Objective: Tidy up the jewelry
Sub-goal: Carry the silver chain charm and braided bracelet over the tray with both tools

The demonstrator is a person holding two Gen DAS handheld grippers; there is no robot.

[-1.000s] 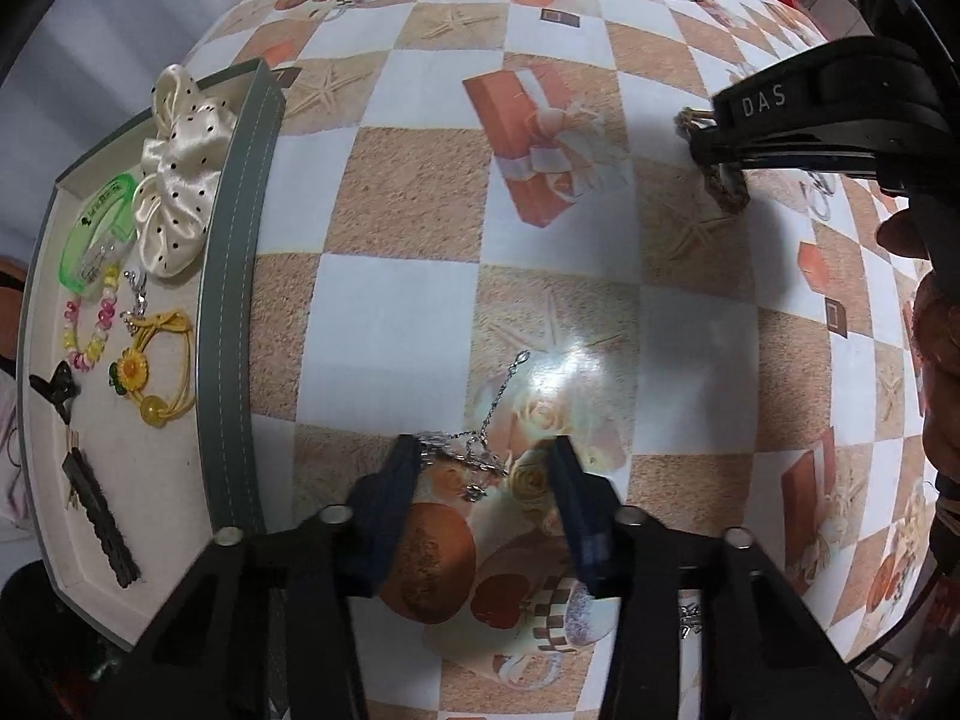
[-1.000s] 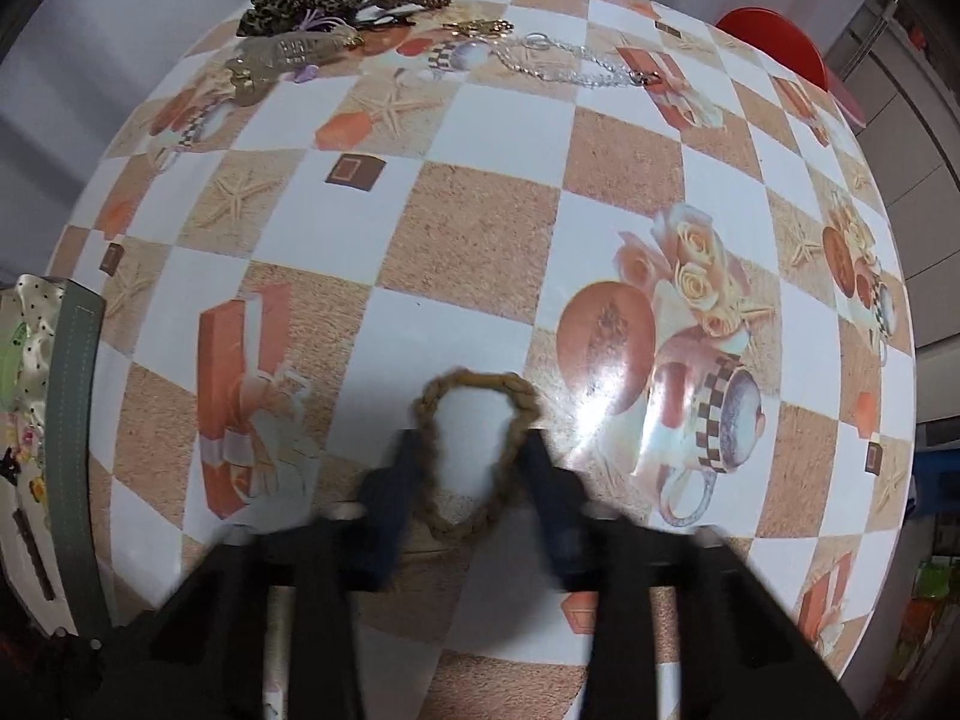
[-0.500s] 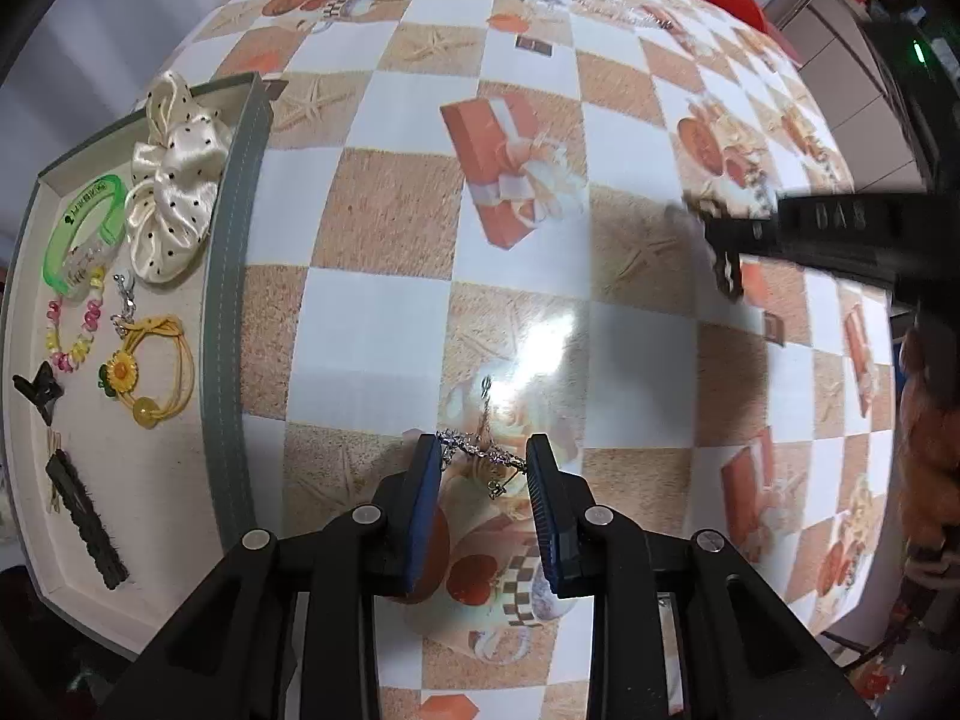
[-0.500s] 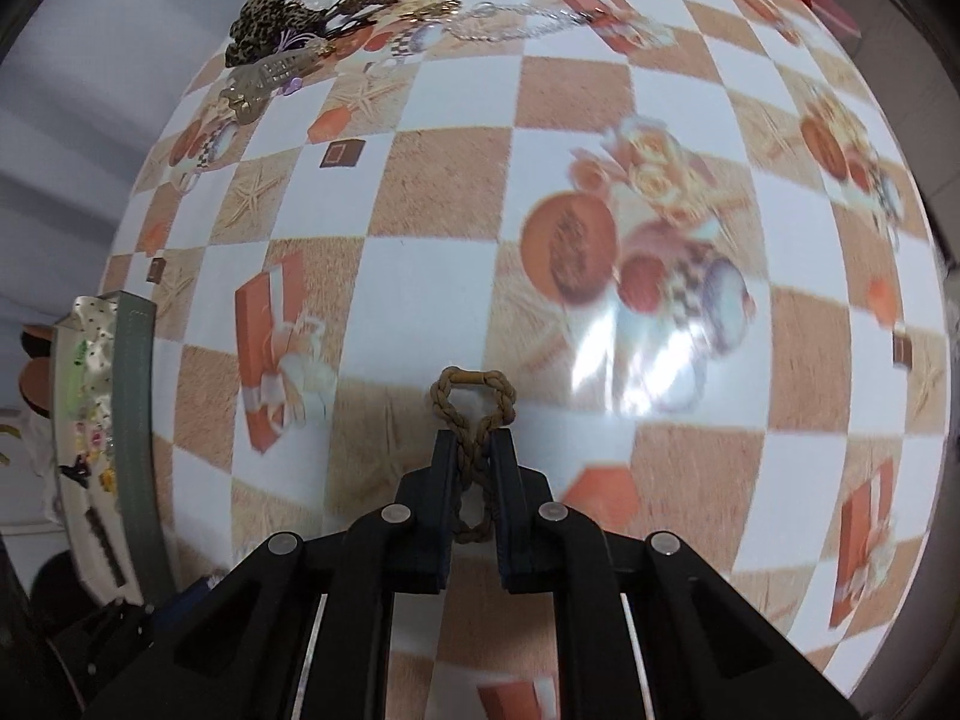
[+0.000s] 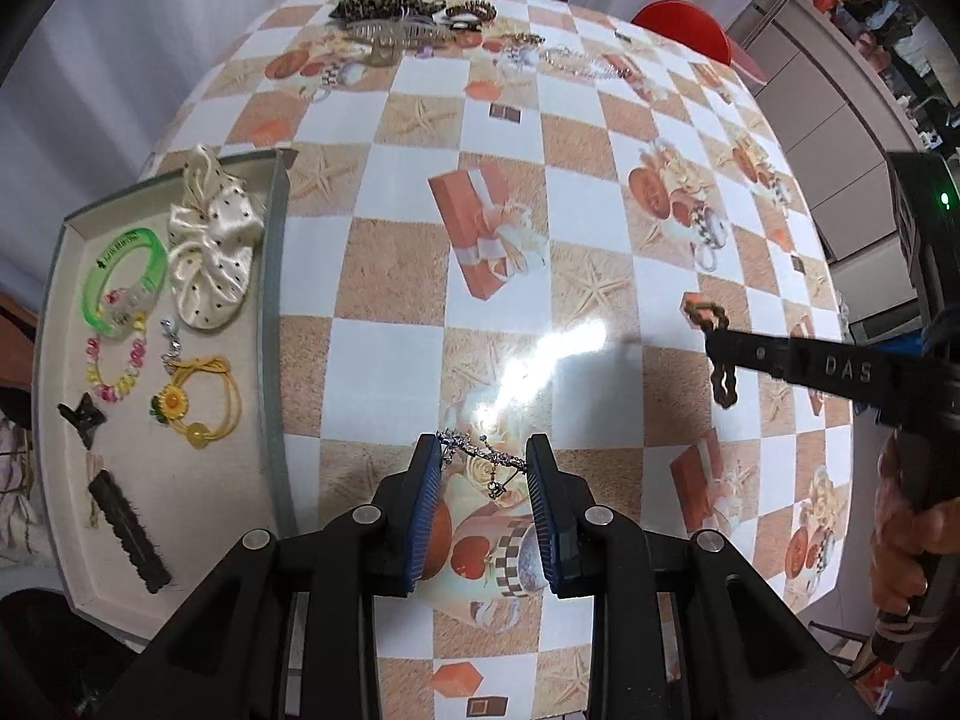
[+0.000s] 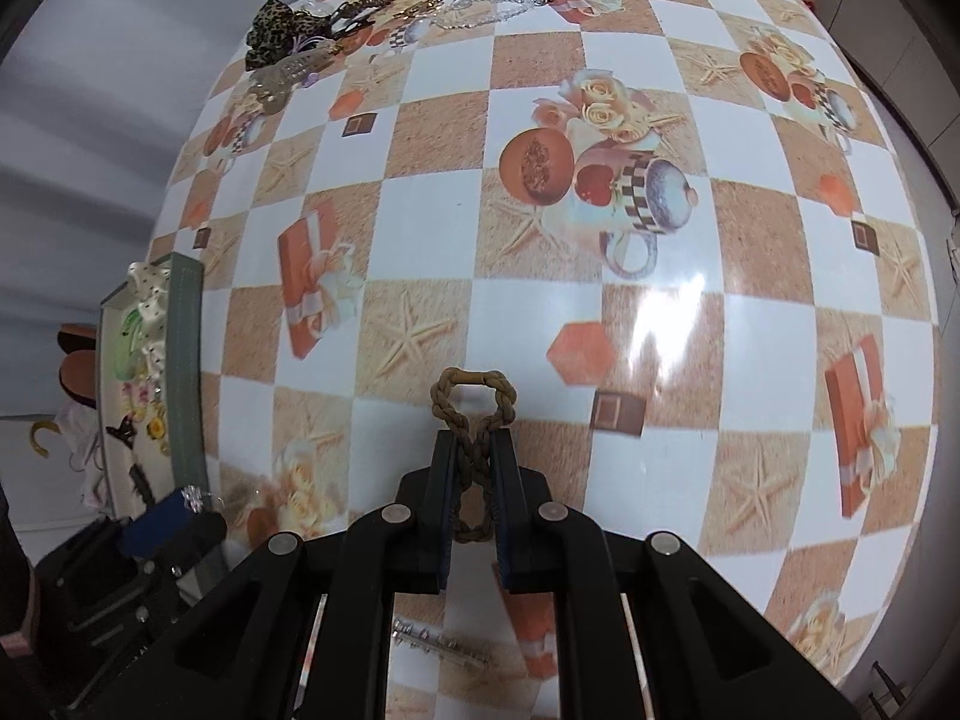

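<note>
My left gripper [image 5: 485, 468] pinches the silver chain [image 5: 480, 453], clear of the table | right gripper [image 6: 474, 483] clenches the braided brown band [image 6: 474, 420], lifted | both bound, I judge, for the tray [image 5: 273, 300] of sorted pieces.

My claw [image 5: 486, 468]: blue pads pinch a silver chain [image 5: 480, 455] strung between them, above the table [image 5: 408, 276].
Other claw [image 5: 717, 339]: at right, clamped on a braided brown loop [image 5: 723, 387].
Tray [image 5: 273, 312]: left; holds a cream scrunchie [image 5: 210, 264], green bangle [image 5: 123, 282], beaded bracelet [image 5: 114, 366], sunflower tie [image 5: 192, 402], 2 dark clips [image 5: 126, 528].
Far edge: heap of accessories [image 5: 414, 18].
</note>
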